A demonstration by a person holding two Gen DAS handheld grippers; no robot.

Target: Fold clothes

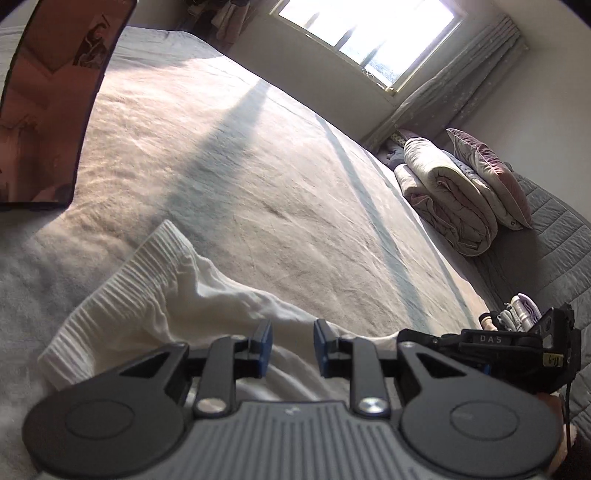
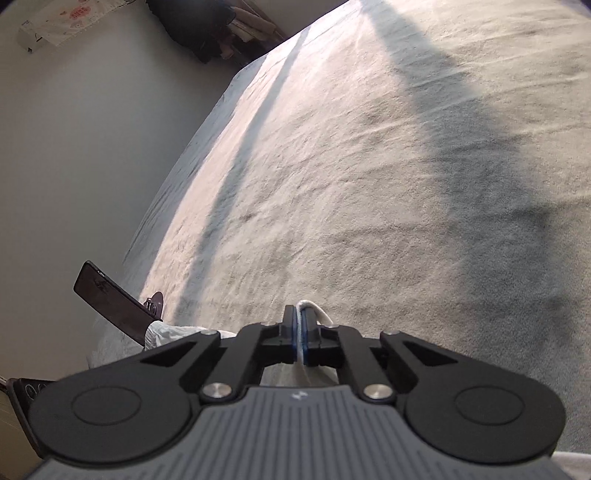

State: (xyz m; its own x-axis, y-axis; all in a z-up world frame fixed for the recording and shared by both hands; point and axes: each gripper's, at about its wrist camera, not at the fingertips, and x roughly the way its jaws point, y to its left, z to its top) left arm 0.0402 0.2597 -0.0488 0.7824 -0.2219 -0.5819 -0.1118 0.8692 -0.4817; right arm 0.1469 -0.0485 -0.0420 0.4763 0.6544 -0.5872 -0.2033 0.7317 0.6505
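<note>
I see the left gripper [image 1: 292, 345] low over the bed [image 1: 229, 177], its jaws parted by a narrow gap with nothing pinched; no earlier view to compare. The white garment [image 1: 177, 291] lies directly under and ahead of it on the bed, running from a ribbed hem [image 1: 110, 291] at the near left, under the blue pads [image 1: 266, 345], and on to the right behind the right gripper [image 1: 517, 343], which shows at the right edge of the left view. From that view I cannot tell whether the pads touch the cloth or hang just above it. In the right view I read the right gripper [image 2: 298, 338] as clamped: its jaws are together with a thin white edge of the garment [image 2: 312, 308] caught between them, a small fold sticking out past the tips and more cloth hanging beneath. The rest of the bed [image 2: 369, 166] beyond it is bare, crossed by long shadows. A dark phone [image 2: 110, 301] stands at the near left by the bed edge; the same phone [image 1: 51, 110] fills the far left of the left view. A rolled quilt [image 1: 447, 195] and a pillow [image 1: 491, 173] lie at the far right, under the window [image 1: 365, 33].
</note>
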